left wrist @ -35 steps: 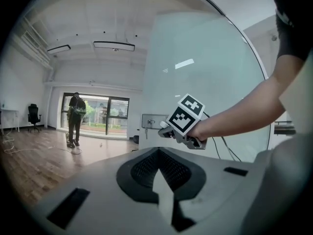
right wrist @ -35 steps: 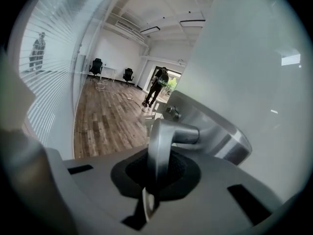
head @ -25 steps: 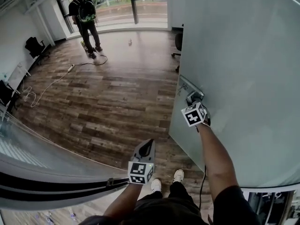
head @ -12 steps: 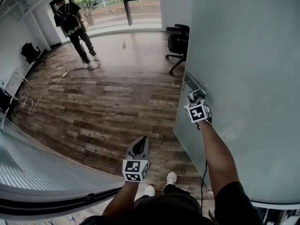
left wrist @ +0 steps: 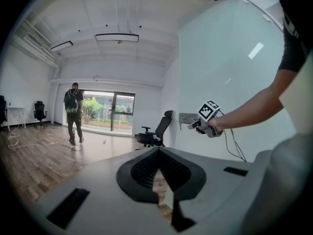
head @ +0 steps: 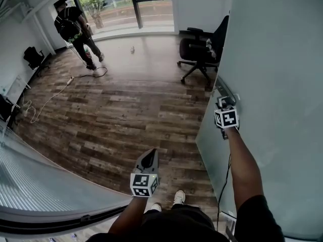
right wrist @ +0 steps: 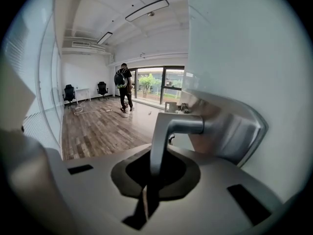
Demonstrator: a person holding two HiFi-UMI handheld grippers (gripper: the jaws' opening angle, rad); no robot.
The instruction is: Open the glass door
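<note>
Frosted, pale grey-green glass door point(head: 272, 74): fills the right side of the head view. Its free vertical edge runs down just left of the handle. The room shows past that edge.

Brushed metal lever handle point(right wrist: 168, 131): fixed on a shiny steel backplate point(right wrist: 230, 126) near the door's edge. The lever bends down from its stub into the jaws.

Right gripper point(head: 222, 103): at the door, arm stretched forward. In the right gripper view the jaws are clamped on the lever's free end point(right wrist: 149, 180), pads pressed against the metal. It is seen from the side in the left gripper view point(left wrist: 196, 127), touching the backplate area.

Left gripper point(head: 148, 158): low and centre, well apart from the door, pointing out over the floor. Jaws pressed together with nothing between them point(left wrist: 159, 192).

Surroundings:
- Brown wood-plank floor point(head: 116, 115).
- Black office chair on castors point(head: 201, 48), just beyond the door's edge.
- Person with a dark backpack point(head: 73, 29), standing far off by the large window point(head: 126, 4).
- White cable point(head: 50, 95) trailing across the planks near that person.
- Curved glass partition point(head: 40, 185) at lower left.
- The wearer's white shoes point(head: 177, 197) at the bottom.
</note>
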